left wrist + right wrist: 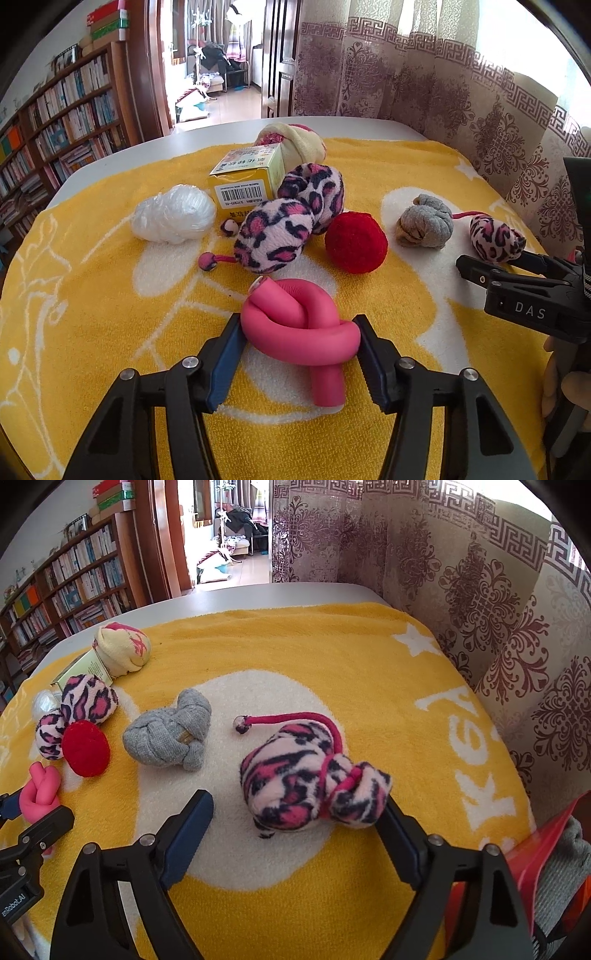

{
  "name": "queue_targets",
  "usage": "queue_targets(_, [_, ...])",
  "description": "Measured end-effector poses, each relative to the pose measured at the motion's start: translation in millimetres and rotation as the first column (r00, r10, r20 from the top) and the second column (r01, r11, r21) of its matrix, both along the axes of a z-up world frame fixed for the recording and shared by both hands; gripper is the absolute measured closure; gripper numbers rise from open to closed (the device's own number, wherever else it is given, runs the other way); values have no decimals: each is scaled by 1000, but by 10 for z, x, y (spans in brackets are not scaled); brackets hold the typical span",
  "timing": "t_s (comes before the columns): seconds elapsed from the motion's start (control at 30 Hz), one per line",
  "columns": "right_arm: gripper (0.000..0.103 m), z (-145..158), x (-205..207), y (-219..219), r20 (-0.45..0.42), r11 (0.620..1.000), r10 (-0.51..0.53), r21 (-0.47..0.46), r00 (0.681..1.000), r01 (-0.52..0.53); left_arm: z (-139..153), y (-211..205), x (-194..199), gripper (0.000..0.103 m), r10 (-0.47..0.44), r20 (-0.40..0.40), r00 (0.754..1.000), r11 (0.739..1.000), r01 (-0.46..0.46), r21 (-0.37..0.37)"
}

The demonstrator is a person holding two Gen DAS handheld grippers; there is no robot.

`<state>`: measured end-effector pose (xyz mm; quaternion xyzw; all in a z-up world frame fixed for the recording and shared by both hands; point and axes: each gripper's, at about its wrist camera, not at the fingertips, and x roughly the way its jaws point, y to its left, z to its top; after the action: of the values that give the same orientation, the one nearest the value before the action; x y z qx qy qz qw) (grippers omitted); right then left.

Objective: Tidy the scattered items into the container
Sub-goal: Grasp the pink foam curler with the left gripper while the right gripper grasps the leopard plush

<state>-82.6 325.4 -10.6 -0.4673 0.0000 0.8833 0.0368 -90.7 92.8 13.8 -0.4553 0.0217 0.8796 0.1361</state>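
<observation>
Clamps a pink foam tube tied in a knot [299,332] between both pads of the left gripper [297,319], jaws narrow and touching the loop on either side, one free end pointing back toward the camera. Rests the knot on a yellow-and-white terry towel [92,314] spread over a white table [147,144].

Straddles, with the right gripper [295,797], a small leopard-print plush toy with a pink cord [314,786]: jaws wide, the right pad against the toy's knotted end, the left pad clear of it, nothing gripped.

Places, just right of the right gripper at the frame edge, a red-walled container [543,845], only partly in view, with grey knit fabric inside.

Finds, just ahead of the left gripper, a red felt ball [356,247] and, touching its left side, a larger leopard-print plush bundle [273,236]. Sets a rolled grey sock [424,225] ahead and left of the right gripper, apart from the ball.

Lines up, farther ahead and left of the left gripper, a crinkled white plastic wad [173,218], then a yellow cardboard box with a barcode [243,181], and behind that, farthest off, a cream-and-pink rolled sock [291,144].
</observation>
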Motion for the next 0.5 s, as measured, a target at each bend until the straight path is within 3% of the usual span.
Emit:
queue_targets(0.23, [29, 16, 40, -15, -12, 1000, 20, -5, 1000, -20, -3, -63, 37, 43, 6, 5, 1000, 1000, -6, 25])
queue_targets(0.5, [60, 47, 96, 52, -29, 999, 29, -23, 999, -30, -12, -70, 41, 43, 6, 7, 1000, 999, -6, 32])
